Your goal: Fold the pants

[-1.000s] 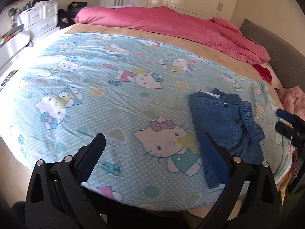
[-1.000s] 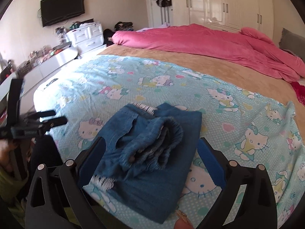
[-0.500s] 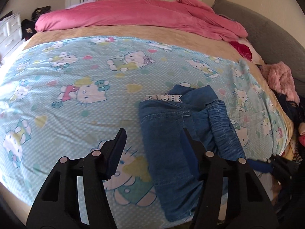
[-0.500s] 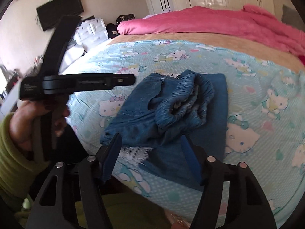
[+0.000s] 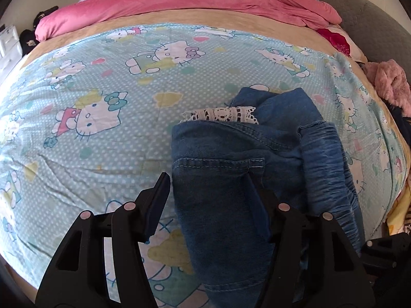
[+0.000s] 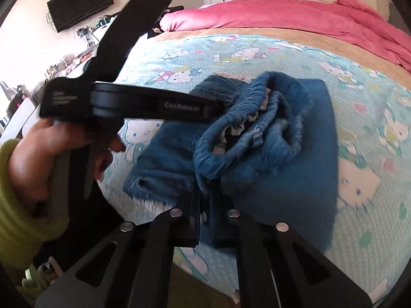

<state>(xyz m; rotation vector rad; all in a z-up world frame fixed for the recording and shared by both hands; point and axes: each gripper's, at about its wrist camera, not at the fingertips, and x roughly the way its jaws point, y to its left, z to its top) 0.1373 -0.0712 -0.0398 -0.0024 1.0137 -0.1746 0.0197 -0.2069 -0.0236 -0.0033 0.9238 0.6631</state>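
Note:
Blue denim pants (image 5: 231,169) lie folded on the Hello Kitty sheet (image 5: 102,102), with a white lace hem (image 5: 221,114) peeking out at their far side. My left gripper (image 5: 208,200) straddles their left edge. One finger is over the sheet and the other rests on the denim, and the jaws are opening slightly with that edge between them. In the right wrist view the pants (image 6: 295,154) show a bunched elastic waistband (image 6: 251,128) on top. My right gripper (image 6: 205,218) is shut on a denim fold at the near edge. A hand (image 6: 51,159) holds the left gripper (image 6: 218,107) over the pants' left side.
A pink duvet (image 5: 205,0) is piled along the bed's far side and a grey headboard (image 5: 372,12) stands at the right. A fluffy pink garment (image 5: 390,82) lies off the sheet's right edge. A wall TV (image 6: 79,5) and cluttered drawers stand left of the bed. The bed's near edge lies just below both grippers.
My left gripper has swung right from the bare sheet onto the pants' left edge, and its jaws have narrowed. My right gripper has dropped to the pants' near edge and closed on the denim.

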